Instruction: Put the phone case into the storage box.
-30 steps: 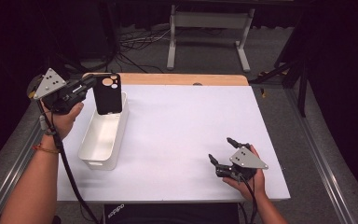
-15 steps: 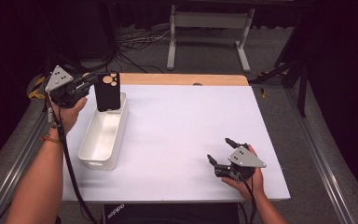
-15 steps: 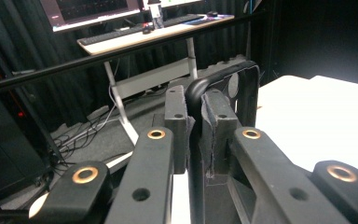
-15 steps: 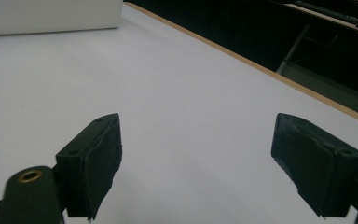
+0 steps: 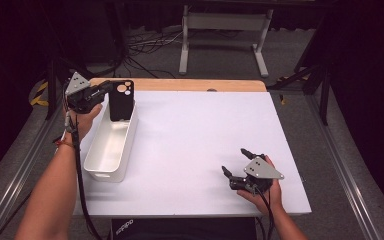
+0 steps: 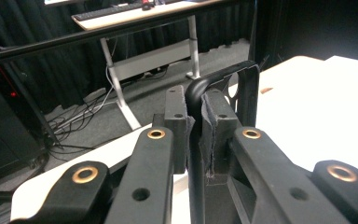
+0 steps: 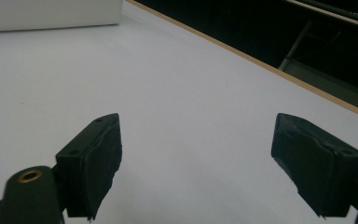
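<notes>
Right now my left gripper (image 5: 101,91) has its fingers (image 6: 179,116) pinched tight on the rim of a black plastic phone case with a round camera cut-out (image 5: 121,100), and in the left gripper view the case edge (image 6: 242,86) runs up between the two pads. From the high view the case hangs upright over the far end of a long white rectangular plastic bin (image 5: 111,145), its lower edge at the bin's rim; whether it touches the rim I cannot tell. That bin sits along the left side of the white tabletop (image 5: 190,135), lengthwise towards me. My right gripper (image 5: 236,168) rests near the front right corner of the tabletop, well apart from the case and the bin, with my right hand (image 5: 265,187) wrapped around its body. In the right gripper view its fingers (image 7: 95,163) stand wide with nothing between them, just bare white surface, and the wooden strip along the tabletop's edge (image 7: 242,51) crosses beyond them.
</notes>
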A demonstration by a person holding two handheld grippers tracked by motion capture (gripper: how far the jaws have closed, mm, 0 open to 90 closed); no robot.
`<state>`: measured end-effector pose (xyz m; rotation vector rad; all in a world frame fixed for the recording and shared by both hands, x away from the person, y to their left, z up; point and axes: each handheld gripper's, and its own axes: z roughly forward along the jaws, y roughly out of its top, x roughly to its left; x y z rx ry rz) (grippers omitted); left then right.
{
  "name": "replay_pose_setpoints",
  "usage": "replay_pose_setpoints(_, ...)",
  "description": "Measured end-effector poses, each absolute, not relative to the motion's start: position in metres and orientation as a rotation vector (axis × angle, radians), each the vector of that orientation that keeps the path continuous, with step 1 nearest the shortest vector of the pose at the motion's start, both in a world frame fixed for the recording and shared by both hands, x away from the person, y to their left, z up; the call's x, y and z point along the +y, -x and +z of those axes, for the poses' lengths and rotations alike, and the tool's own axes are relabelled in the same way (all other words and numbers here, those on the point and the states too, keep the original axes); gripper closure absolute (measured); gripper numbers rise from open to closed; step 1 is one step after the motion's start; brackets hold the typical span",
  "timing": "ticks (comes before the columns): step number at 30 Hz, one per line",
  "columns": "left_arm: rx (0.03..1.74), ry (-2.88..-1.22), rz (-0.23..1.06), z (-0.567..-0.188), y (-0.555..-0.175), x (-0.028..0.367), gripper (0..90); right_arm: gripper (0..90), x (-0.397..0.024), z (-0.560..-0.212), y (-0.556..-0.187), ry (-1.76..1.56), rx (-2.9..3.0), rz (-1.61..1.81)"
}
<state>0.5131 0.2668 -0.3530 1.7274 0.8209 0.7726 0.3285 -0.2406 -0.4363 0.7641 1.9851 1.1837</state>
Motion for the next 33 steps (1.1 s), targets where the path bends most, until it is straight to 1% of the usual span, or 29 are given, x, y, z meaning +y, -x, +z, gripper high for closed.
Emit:
replay_pose_setpoints(7, 0.813, -1.773, 0.74, -0.369, -0.52, 0.266, 82.6, 17.2, -0.241, -0.436, -0.33, -0.776, 1.98, 1.174)
replay_pose_setpoints(15, 0.81, -1.755, 0.695, -0.375, -0.521, 0.274, 81.8, 17.2, -0.239, -0.436, -0.328, -0.756, 1.991, 1.17)
replay_pose_setpoints(18, 0.828, -1.797, 0.704, -0.379, -0.523, 0.272, 73.7, 17.2, -0.24, -0.435, -0.329, -0.763, 1.987, 1.18)
replay_pose_setpoints(20, 0.825, -1.828, 0.716, -0.383, -0.523, 0.269, 75.9, 17.2, -0.24, -0.435, -0.329, -0.764, 1.985, 1.185)
replay_pose_setpoints(23, 0.827, -1.889, 0.72, -0.392, -0.525, 0.263, 73.4, 17.2, -0.24, -0.435, -0.328, -0.758, 1.986, 1.187)
replay_pose_setpoints(25, 0.836, -1.908, 0.74, -0.395, -0.526, 0.262, 74.1, 17.2, -0.24, -0.435, -0.328, -0.758, 1.989, 1.187)
replay_pose_setpoints(30, 0.857, -1.943, 0.756, -0.398, -0.53, 0.261, 70.2, 17.3, -0.241, -0.435, -0.329, -0.769, 1.99, 1.194)
replay_pose_setpoints(32, 0.872, -1.972, 0.793, -0.399, -0.532, 0.26, 66.5, 17.3, -0.241, -0.435, -0.329, -0.773, 1.99, 1.198)
replay_pose_setpoints(33, 0.873, -1.971, 0.79, -0.4, -0.533, 0.26, 65.9, 17.3, -0.24, -0.435, -0.329, -0.772, 1.99, 1.197)
